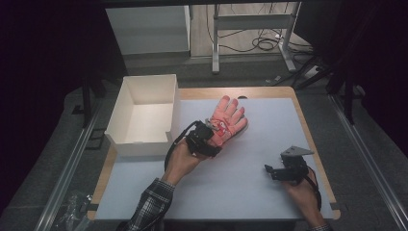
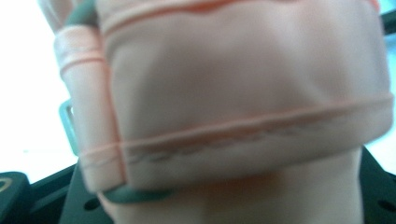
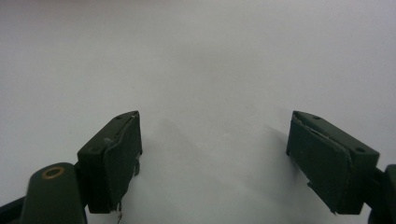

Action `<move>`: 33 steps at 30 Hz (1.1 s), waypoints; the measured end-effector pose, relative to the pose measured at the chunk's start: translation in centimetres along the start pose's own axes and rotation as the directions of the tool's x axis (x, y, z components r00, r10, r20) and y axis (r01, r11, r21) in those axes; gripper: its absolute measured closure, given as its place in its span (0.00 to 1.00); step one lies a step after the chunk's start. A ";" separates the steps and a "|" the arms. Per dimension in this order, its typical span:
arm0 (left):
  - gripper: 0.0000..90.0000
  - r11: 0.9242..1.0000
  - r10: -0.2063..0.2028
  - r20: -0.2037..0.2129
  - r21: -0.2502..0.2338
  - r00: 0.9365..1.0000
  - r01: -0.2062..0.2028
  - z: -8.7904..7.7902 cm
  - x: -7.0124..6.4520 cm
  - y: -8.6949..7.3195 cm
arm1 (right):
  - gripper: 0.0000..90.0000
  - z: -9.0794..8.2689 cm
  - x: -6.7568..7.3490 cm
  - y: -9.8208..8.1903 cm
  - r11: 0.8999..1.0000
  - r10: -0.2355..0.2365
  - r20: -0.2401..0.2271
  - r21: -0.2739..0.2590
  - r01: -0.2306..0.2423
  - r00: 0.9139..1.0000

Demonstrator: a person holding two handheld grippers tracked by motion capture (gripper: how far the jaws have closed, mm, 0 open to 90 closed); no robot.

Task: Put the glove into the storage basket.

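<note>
A salmon-pink glove (image 1: 227,119) with a red and white patch lies fingers-away near the middle of the white mat. My left gripper (image 1: 208,135) is shut on the glove's cuff end, with the hand coming in from below. In the left gripper view the pink cuff (image 2: 243,93) with its stitched hem sits right up against the camera, hiding the jaws. My right gripper (image 1: 269,169) rests low at the right of the mat, pointing left. Its jaws (image 3: 212,158) stand wide open over bare mat, nothing between them.
An open white cardboard box (image 1: 144,115) stands at the left edge of the table, just left of the glove. The white mat (image 1: 260,139) covers a wooden tabletop. Table legs and cables lie on the floor behind.
</note>
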State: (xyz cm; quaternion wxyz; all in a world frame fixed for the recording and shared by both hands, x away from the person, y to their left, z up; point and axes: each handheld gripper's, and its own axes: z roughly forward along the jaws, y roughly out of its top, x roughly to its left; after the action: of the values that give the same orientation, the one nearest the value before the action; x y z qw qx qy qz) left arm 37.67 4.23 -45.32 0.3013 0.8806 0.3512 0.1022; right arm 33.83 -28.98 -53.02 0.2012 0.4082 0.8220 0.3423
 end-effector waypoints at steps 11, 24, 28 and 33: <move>0.45 0.999 -0.034 -0.027 -0.009 0.999 0.034 -1.9 2.0 2.5 | 0.20 0.0 0.0 0.0 1.000 0.001 0.000 0.000 -0.001 1.000; 0.45 0.995 -0.099 -0.080 -0.002 0.992 0.099 -4.2 5.0 4.8 | 0.20 0.0 0.0 0.0 1.000 0.001 0.000 -0.002 -0.001 1.000; 0.45 0.993 -0.118 -0.099 -0.007 0.988 0.118 -5.0 5.8 5.1 | 0.20 0.0 0.1 0.0 1.000 0.001 0.000 -0.002 -0.001 1.000; 0.45 0.989 -0.149 -0.123 -0.018 0.981 0.148 -6.2 6.9 5.2 | 0.20 0.0 0.0 0.0 1.000 0.000 0.000 -0.002 0.000 1.000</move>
State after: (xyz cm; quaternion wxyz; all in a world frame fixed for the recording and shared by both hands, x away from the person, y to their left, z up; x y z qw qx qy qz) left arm 43.26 8.78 -37.47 0.2895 0.8427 0.4332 0.1353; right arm 33.79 -28.95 -53.05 0.2016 0.4082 0.8216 0.3432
